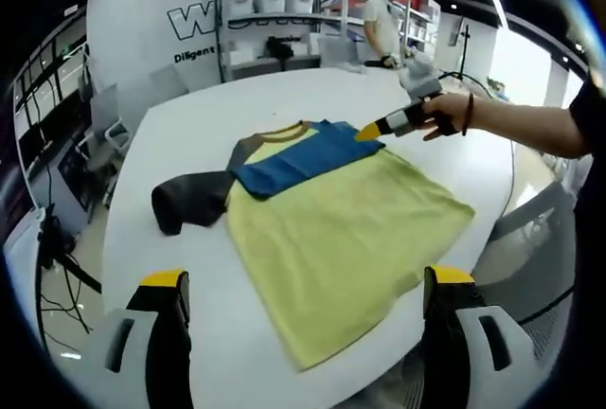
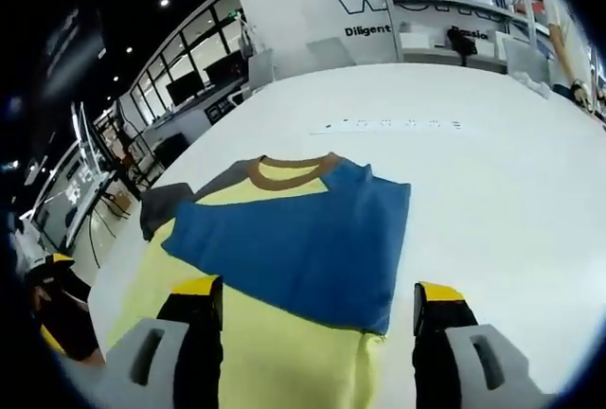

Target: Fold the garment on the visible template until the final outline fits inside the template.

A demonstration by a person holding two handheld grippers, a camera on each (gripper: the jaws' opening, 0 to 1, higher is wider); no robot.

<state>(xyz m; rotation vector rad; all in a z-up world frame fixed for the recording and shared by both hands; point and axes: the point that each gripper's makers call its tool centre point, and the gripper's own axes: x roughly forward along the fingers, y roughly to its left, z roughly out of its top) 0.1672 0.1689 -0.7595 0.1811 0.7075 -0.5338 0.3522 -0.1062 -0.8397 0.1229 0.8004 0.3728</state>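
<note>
Mid-fold: shirt (image 1: 331, 229) flat on table (image 1: 189, 115), one sleeve folded in. Left gripper (image 1: 303, 300), right gripper (image 2: 317, 310) jaws open, empty. Next: likely grasp dark sleeve (image 1: 189, 201).

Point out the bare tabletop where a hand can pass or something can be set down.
The white table lies bare beyond the T-shirt collar toward the far edge, and beside the folded blue sleeve. Also bare: the near corner by the dark sleeve. Crowded: the collar's sleeve side, where the right gripper hovers.
</note>
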